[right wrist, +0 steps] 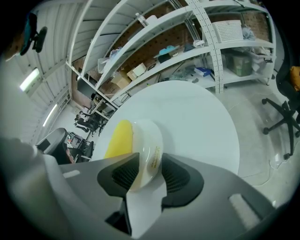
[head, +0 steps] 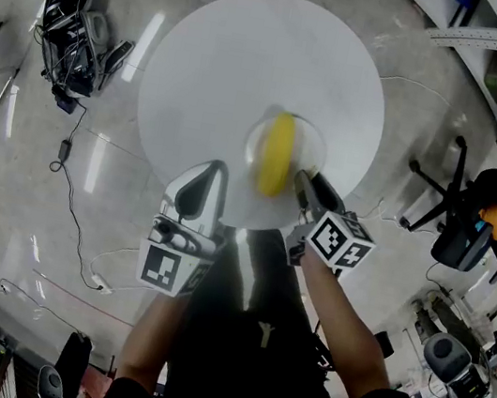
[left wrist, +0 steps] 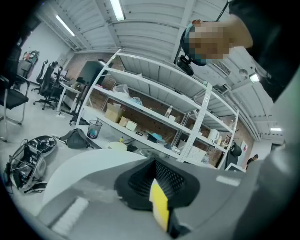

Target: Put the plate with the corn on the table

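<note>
Straddling plate [right wrist: 149, 136] rim: right gripper [right wrist: 150, 177] jaws

My feeds are bright. Ceiling strip lights [left wrist: 116, 9] give even light, throw pale glare streaks across the floor [head: 92, 166] and nearly wash out the white table [head: 215, 64]. Shadows are faint and soft. In the head view the corn [head: 277, 154] is smeared with blur. All views bow hard toward dark, vignetted edges. The left tool [left wrist: 158, 192] and right tool [right wrist: 149, 174] sit out of focus up close.
</note>
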The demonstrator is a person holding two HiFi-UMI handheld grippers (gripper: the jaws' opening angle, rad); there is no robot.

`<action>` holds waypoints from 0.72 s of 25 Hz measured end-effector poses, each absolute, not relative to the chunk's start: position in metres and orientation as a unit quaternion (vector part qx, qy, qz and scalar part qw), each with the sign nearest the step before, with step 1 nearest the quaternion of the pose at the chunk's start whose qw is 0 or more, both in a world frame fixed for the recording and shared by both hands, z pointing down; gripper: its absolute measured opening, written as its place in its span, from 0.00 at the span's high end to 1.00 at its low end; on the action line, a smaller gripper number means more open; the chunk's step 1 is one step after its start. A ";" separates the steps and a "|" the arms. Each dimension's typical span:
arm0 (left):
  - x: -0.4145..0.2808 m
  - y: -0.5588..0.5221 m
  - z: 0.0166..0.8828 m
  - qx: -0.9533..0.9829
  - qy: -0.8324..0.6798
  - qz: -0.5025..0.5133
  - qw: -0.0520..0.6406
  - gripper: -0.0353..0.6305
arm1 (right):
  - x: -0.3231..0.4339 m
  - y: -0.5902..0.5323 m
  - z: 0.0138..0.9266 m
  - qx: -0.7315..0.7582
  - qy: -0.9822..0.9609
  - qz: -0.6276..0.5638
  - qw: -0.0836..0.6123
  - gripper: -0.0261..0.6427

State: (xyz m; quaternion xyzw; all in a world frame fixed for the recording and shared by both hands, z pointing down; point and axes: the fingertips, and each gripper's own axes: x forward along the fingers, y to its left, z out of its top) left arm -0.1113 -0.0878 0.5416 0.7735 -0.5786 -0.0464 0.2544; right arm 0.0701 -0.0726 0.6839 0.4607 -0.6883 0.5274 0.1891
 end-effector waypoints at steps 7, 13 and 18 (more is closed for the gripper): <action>-0.115 -0.083 0.544 0.776 -0.575 -0.046 0.256 0.94 | 0.066 -0.069 0.684 0.459 -0.700 0.504 0.211 0.71; -0.114 -0.083 0.546 0.777 -0.572 -0.045 0.256 0.94 | 0.068 -0.069 0.685 0.456 -0.705 0.496 0.221 0.71; -0.113 -0.080 0.545 0.779 -0.571 -0.048 0.256 0.94 | 0.066 -0.067 0.685 0.451 -0.709 0.492 0.230 0.70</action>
